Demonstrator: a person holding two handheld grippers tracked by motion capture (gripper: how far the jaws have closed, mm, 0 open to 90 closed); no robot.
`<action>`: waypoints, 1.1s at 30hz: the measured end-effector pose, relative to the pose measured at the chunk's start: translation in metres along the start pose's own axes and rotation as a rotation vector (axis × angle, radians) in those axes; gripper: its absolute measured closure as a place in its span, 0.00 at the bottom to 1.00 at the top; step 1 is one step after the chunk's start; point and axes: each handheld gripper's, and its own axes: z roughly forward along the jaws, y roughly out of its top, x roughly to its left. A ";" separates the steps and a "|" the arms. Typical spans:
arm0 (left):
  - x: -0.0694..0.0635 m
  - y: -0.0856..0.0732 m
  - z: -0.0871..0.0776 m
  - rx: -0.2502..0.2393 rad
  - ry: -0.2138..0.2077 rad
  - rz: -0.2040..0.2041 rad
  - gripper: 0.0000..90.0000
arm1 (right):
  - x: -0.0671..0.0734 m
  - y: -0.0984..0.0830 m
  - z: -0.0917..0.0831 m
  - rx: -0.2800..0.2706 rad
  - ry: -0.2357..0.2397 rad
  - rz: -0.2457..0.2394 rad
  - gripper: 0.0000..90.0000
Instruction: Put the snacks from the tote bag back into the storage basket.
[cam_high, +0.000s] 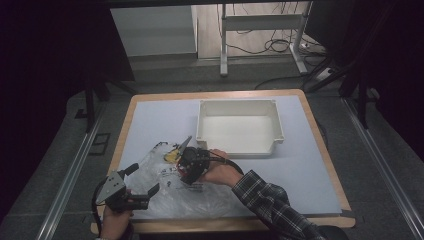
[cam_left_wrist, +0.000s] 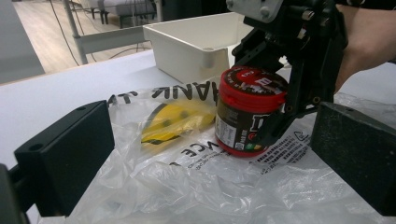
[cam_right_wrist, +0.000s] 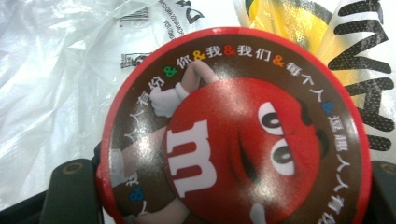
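Pale grey matting covers the wood-edged table (cam_high: 320, 165), which stands on dark carpet with a white desk frame (cam_high: 260, 30) and loose cables behind it. Most of the mat's right half lies bare, as does the strip along the far edge to the left of the white plastic bin (cam_high: 240, 126), which sits open-topped toward the back. A crinkled clear plastic bag (cam_high: 175, 192) printed with black lettering spreads across the near left corner, reaching close to the table's front edge. On that bag stands a red-lidded M&M's candy jar (cam_left_wrist: 247, 112), upright, just in front of the bin. The right gripper (cam_high: 192, 162) comes down over the jar from above, its jaws clamped against the jar's sides below the lid. A yellow packet (cam_left_wrist: 175, 121) lies inside the bag just beside the jar, on the side away from the person's right hand (cam_high: 222, 172). The left gripper (cam_high: 145, 182) rests low at the bag's near left edge, jaws spread wide and holding nothing, facing the jar across crumpled film.
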 end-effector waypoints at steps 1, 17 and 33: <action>0.000 0.000 0.000 0.000 0.000 0.000 0.00 | 0.001 0.000 -0.001 0.003 0.003 0.004 0.29; 0.000 0.000 0.001 0.005 -0.003 0.003 0.00 | 0.001 0.000 -0.023 0.001 0.028 -0.034 0.29; -0.001 0.000 0.000 -0.004 0.021 0.012 0.00 | -0.003 -0.008 -0.042 -0.032 0.002 -0.025 0.29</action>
